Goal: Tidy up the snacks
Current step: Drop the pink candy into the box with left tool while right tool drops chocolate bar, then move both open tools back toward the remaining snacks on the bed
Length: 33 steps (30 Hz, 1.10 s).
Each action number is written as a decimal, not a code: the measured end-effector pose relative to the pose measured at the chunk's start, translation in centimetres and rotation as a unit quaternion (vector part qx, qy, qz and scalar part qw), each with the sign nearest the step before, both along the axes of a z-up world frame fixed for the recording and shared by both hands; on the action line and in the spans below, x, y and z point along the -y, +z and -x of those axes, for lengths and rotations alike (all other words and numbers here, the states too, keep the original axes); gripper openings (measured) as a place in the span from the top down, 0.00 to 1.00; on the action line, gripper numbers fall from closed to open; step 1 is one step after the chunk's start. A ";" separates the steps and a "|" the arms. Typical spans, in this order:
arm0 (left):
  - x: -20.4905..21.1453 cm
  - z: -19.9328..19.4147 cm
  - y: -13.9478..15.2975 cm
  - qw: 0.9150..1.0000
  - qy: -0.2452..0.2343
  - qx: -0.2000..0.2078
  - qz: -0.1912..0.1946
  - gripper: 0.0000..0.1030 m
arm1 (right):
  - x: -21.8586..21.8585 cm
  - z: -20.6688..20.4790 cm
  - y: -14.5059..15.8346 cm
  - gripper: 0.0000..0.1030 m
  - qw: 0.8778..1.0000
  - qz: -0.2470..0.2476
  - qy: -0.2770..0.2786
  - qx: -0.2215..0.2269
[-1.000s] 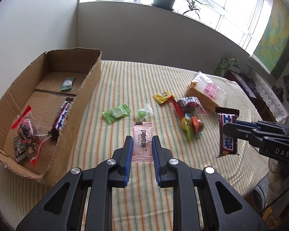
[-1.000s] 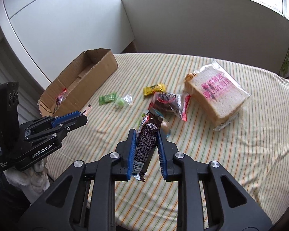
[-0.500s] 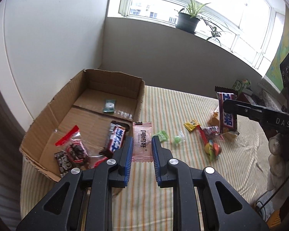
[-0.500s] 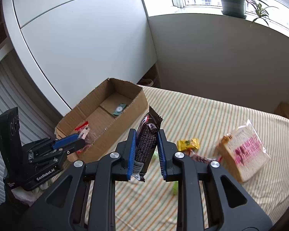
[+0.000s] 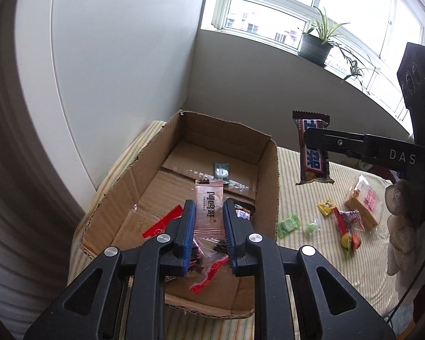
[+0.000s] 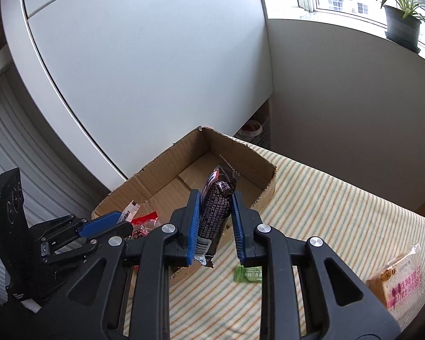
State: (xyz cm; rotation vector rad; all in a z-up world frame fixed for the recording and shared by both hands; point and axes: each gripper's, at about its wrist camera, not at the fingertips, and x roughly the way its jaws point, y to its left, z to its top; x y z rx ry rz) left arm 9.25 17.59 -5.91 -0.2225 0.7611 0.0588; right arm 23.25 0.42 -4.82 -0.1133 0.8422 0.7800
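Observation:
My left gripper (image 5: 209, 208) is shut on a pink clear snack sachet (image 5: 208, 202) and hangs over the open cardboard box (image 5: 272, 181). A dark chocolate bar (image 6: 215, 201) stands upright in my right gripper (image 6: 214, 197), which is shut on it, near the box's (image 6: 167, 155) right wall. In the left wrist view the same bar (image 5: 313, 153) hangs right of the box above the striped cloth. Inside the box lie a small green packet (image 5: 221, 170), a red-sealed bag (image 5: 161, 222) and another bar, partly hidden by my fingers.
On the striped tablecloth (image 5: 297, 198) right of the box lie a green candy pack (image 5: 289, 223), a green sweet (image 5: 311, 226), a yellow wrapper (image 5: 327, 206), a bag of mixed sweets (image 5: 350, 223) and bagged bread (image 6: 396, 280). A white wall and a plant on the window sill stand behind.
Both grippers have swung left from the middle of the table toward the box, each keeping its snack. The left one now hangs over the box; the right one is beside it.

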 end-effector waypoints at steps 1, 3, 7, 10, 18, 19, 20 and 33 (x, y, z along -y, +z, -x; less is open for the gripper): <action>-0.2 -0.1 -0.1 1.000 0.002 -0.001 0.000 0.82 | -0.4 -0.1 -0.2 0.78 1.000 0.002 0.002 -0.002; -0.4 -0.3 -0.3 1.000 0.004 -0.003 0.000 0.82 | -0.9 -0.4 -0.6 0.78 1.000 0.003 0.005 -0.008; -0.6 -0.5 -0.6 1.000 0.007 -0.006 0.000 0.82 | -1.3 -0.9 -1.1 0.77 1.000 0.007 0.015 -0.022; -0.7 -0.6 -0.7 1.000 0.004 -0.008 -0.001 0.82 | -1.6 -0.7 -1.0 0.68 1.000 0.011 0.018 -0.017; -0.6 -0.5 -0.5 1.000 0.009 -0.009 -0.002 0.70 | -0.2 0.1 0.5 0.45 1.000 0.001 0.005 0.006; -0.6 -0.5 -0.5 1.000 0.009 -0.009 -0.002 0.70 | 0.2 0.2 0.6 0.45 1.000 0.000 0.003 0.007; -0.5 -0.4 -0.4 1.000 0.010 -0.008 -0.001 0.70 | 0.6 0.3 0.8 0.45 1.000 -0.001 0.001 0.008; 3.3 1.2 0.7 1.000 -0.018 0.010 0.004 0.70 | 10.4 2.6 1.0 0.45 0.999 0.000 -0.051 0.014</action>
